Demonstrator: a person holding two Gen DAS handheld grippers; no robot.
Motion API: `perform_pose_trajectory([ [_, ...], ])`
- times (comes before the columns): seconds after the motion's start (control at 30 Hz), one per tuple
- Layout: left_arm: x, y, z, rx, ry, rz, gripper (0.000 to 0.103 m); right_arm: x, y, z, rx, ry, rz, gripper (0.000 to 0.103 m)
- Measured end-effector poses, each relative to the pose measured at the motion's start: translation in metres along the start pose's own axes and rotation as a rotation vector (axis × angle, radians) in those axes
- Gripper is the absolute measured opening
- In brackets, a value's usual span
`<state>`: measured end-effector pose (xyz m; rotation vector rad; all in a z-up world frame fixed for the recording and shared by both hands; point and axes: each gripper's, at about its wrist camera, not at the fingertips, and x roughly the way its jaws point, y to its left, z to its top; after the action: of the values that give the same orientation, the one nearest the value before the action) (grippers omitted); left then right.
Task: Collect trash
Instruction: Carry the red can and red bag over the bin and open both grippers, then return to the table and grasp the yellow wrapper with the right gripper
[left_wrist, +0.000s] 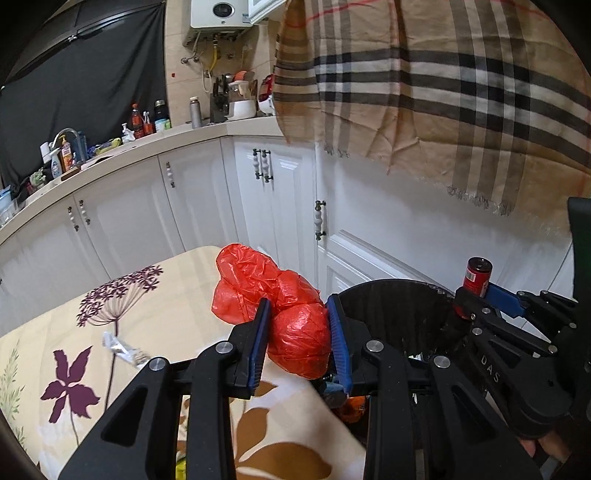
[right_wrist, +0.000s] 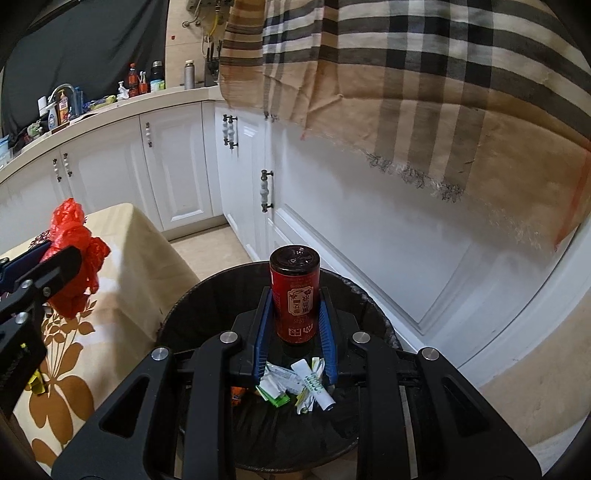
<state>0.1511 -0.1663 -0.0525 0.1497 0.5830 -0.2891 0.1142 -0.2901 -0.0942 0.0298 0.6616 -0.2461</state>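
A: Kitchen interior: white panelled cabinets (right_wrist: 173, 162) with beaded handles line an L-shaped pale counter (left_wrist: 155, 146) crowded with bottles, a tap and a knife block.

B: A white water heater (left_wrist: 221, 14) hangs on beige wall tiles; dark cloth (left_wrist: 81, 85) drapes at left, a plaid fringed cloth (right_wrist: 424, 85) at right. Floor: beige tile (right_wrist: 214, 247).

A: A floral tablecloth (left_wrist: 122, 314) fills the foreground.

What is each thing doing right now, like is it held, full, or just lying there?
Red plastic bag: crumpled, clamped in the left gripper.
Red can: upright, clamped in the right gripper, over the bin.
Trash bin: open, black-lined, with wrappers inside.
Small wrapper: lying on the flowered table.
Cabinet doors: closed.
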Motion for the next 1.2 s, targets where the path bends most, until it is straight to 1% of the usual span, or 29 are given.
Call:
perform_pose_trajectory([
  [0.37, 0.027, -0.021, 0.002, 0.04, 0.028, -0.015, 0.032, 0.012, -0.013, -0.003, 0.02, 0.013, -0.024, 0.023],
  [0.67, 0.04, -0.027, 0.002, 0.056, 0.048, -0.031, 0.033, 0.022, -0.016, -0.004, 0.031, 0.023, -0.033, 0.023],
  [0.7, 0.042, -0.028, 0.002, 0.056, 0.048, -0.031, 0.035, 0.023, -0.017, -0.005, 0.033, 0.022, -0.038, 0.024],
  [0.8, 0.047, -0.031, 0.002, 0.068, 0.066, -0.037, 0.038, 0.027, -0.019, -0.004, 0.045, 0.021, -0.045, 0.036],
  [0.83, 0.049, -0.032, 0.003, 0.069, 0.073, -0.039, 0.045, 0.027, -0.02, -0.004, 0.046, 0.019, -0.05, 0.036],
  [0.93, 0.048, -0.03, 0.004, 0.058, 0.068, -0.041, 0.052, 0.028, -0.021, -0.004, 0.049, 0.019, -0.052, 0.036],
  [1.2, 0.049, -0.031, 0.004, 0.057, 0.073, -0.041, 0.058, 0.023, -0.02, -0.005, 0.044, 0.011, -0.057, 0.036],
])
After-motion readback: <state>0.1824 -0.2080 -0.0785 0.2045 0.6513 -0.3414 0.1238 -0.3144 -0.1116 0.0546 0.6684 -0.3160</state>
